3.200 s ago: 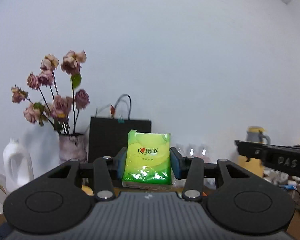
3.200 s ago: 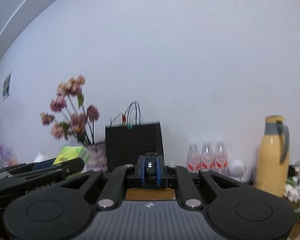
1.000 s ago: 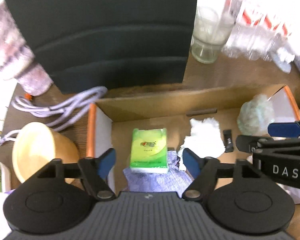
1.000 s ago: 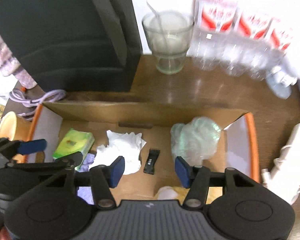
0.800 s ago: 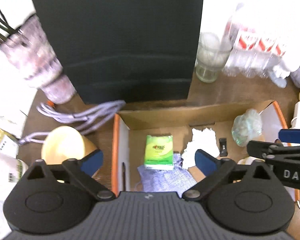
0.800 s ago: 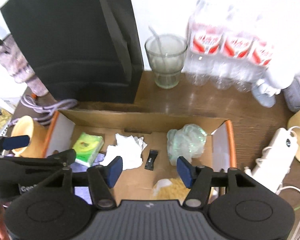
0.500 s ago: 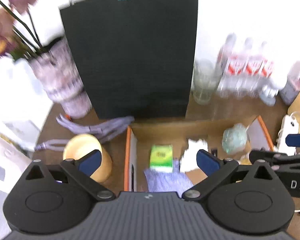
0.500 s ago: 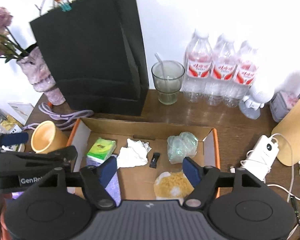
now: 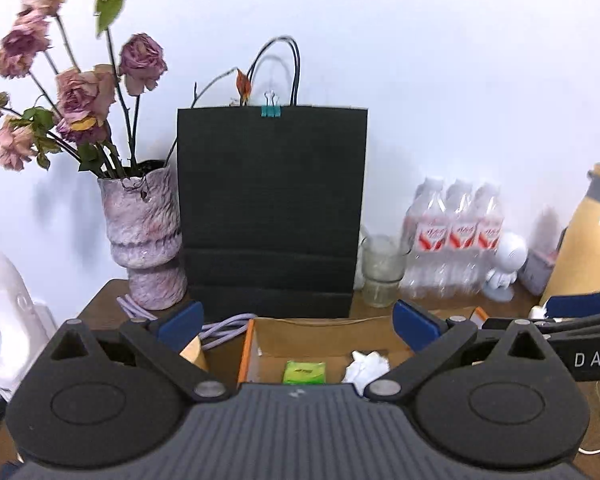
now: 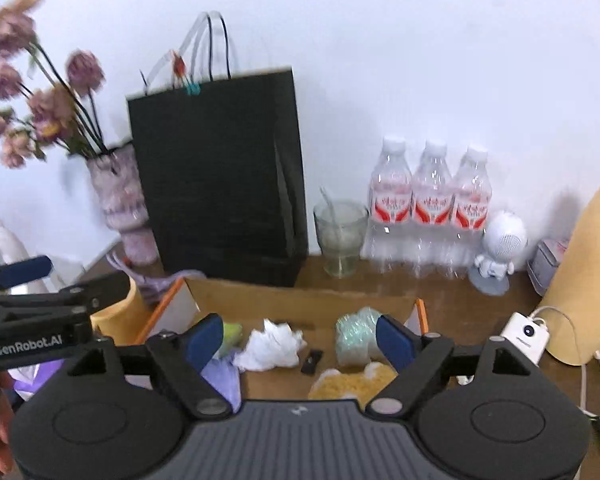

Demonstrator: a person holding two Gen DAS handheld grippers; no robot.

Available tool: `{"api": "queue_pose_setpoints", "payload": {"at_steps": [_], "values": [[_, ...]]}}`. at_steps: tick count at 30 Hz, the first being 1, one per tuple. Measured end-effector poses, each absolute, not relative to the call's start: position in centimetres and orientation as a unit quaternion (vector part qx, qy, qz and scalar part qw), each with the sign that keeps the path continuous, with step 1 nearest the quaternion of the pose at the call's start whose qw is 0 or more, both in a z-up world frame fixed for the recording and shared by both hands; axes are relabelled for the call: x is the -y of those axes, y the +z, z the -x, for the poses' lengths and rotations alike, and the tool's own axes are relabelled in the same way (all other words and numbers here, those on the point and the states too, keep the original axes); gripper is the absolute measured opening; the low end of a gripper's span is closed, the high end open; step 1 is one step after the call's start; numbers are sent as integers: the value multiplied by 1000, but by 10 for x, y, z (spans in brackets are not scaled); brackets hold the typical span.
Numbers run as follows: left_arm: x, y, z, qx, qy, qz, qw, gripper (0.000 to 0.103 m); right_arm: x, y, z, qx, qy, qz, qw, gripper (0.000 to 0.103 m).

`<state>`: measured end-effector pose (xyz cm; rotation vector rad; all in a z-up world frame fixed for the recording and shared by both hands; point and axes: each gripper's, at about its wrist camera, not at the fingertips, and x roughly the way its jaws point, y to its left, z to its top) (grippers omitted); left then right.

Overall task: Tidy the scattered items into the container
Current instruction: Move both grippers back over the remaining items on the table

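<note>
Both grippers, left (image 9: 296, 322) and right (image 10: 300, 338), are being held wide open and empty (right jaws have just been opening). The box (image 10: 300, 300) is probably being cleared; a straight retreat is advised.

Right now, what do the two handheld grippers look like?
Both match: black ribbed body, two round discs, black linkage arms with silver pivots, blue finger pads. Left gripper side reads "GenRobot.AI"; right gripper side shows "DAS", cut off. No cables or sleeves visible.

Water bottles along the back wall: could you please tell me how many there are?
3. The water bottles stand side by side against the wall, between the glass and the white figurine. None seems hidden behind them.
</note>
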<state>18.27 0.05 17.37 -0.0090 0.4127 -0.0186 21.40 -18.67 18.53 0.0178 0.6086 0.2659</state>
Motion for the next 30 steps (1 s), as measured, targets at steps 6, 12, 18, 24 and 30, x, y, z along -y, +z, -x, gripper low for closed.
{"api": "queue_pose_setpoints", "payload": {"at_steps": [6, 12, 18, 24, 30], "values": [[-4, 144, -157, -148, -5, 24, 989, 103, 196, 146, -175, -195, 142, -20, 970, 86], [-9, 127, -129, -143, -15, 20, 989, 103, 193, 130, -154, -173, 124, -12, 977, 86], [-17, 89, -91, -203, -46, 23, 978, 103, 192, 103, -110, -186, 148, -16, 971, 86], [-24, 59, -47, -219, -56, 29, 974, 103, 192, 74, -69, -207, 153, -23, 966, 86], [-25, 47, -1, -225, -62, 10, 972, 103, 194, 44, -27, -237, 141, 0, 961, 86]]}}
